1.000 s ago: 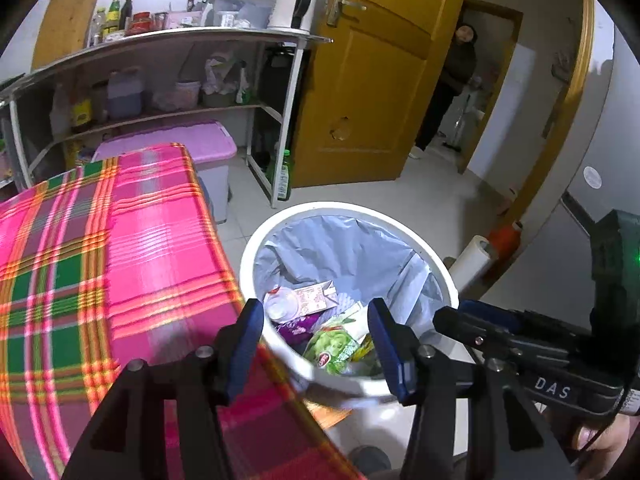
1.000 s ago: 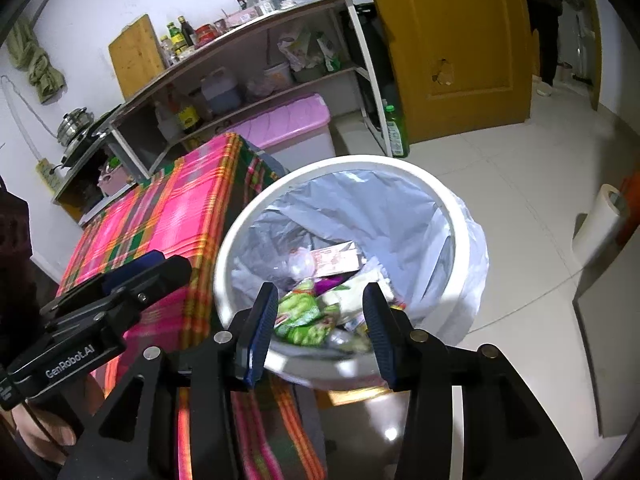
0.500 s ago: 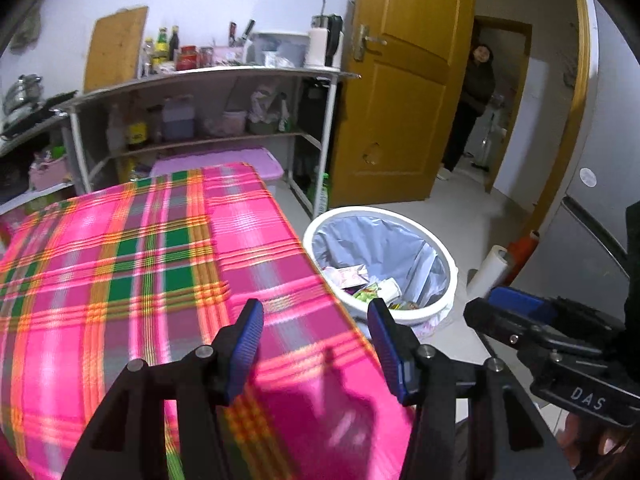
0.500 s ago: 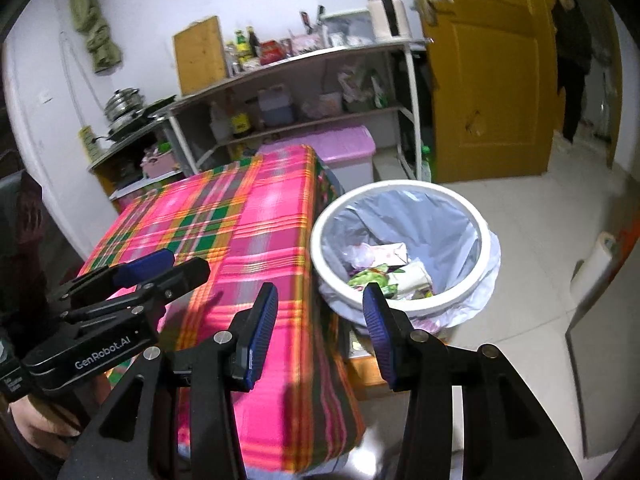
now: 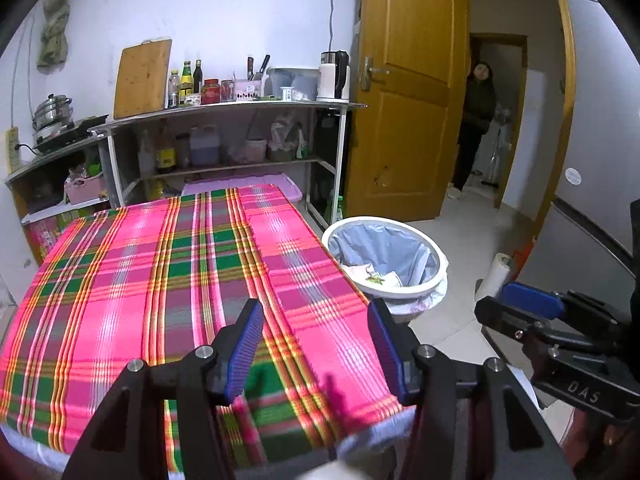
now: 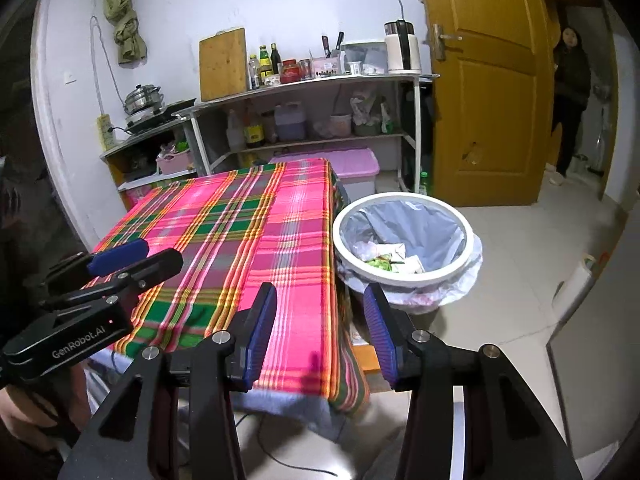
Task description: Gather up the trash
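Observation:
A white trash bin (image 5: 400,294) lined with a grey bag stands on the floor by the table's right side; wrappers and paper trash (image 5: 376,276) lie in it. The right wrist view shows the same bin (image 6: 420,224) and trash (image 6: 388,258). My left gripper (image 5: 314,320) hovers open above the near end of the pink plaid tablecloth (image 5: 160,280), nothing between its blue pads. My right gripper (image 6: 320,304) is open too, over the cloth's (image 6: 248,232) near right corner, holding nothing. Each gripper shows in the other's view: the right one (image 5: 532,304), the left one (image 6: 120,256).
A metal shelf rack (image 5: 224,108) with bottles, a kettle and a cutting board stands behind the table, a purple storage box (image 6: 340,162) under it. A person (image 5: 476,120) stands in the doorway past the yellow door (image 5: 404,120). A paper roll (image 5: 496,276) lies right of the bin.
Both grippers have drawn back and up from right over the bin. The bin now looks small and farther off, and the tablecloth fills the foreground. Both stayed open with nothing held.

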`<state>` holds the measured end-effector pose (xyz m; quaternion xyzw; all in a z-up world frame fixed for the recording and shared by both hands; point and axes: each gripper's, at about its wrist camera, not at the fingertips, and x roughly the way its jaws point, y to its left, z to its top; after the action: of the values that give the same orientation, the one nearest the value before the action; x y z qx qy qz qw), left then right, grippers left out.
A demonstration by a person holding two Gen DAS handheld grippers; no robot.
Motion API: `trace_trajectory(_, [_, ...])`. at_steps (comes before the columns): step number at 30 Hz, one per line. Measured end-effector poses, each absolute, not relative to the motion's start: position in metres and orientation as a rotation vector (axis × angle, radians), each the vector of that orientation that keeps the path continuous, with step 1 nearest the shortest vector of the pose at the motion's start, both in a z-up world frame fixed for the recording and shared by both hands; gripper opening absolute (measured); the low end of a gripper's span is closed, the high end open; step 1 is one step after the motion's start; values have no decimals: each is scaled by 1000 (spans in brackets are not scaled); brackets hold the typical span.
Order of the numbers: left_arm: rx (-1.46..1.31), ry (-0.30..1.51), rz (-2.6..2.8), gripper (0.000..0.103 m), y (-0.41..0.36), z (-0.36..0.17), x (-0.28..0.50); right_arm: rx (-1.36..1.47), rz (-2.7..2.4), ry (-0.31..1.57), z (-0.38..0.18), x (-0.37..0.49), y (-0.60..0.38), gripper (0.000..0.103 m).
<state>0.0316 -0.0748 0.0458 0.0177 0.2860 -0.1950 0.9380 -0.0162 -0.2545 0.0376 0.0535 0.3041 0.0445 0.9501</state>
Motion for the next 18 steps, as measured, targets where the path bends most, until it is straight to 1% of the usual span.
trace_trajectory(12, [44, 589, -369, 54, -61, 35, -24, 83, 98, 582, 36, -60, -239, 48])
trace_trajectory(18, [32, 593, -394, 54, -62, 29, -38, 33, 96, 576, 31, -73, -231, 48])
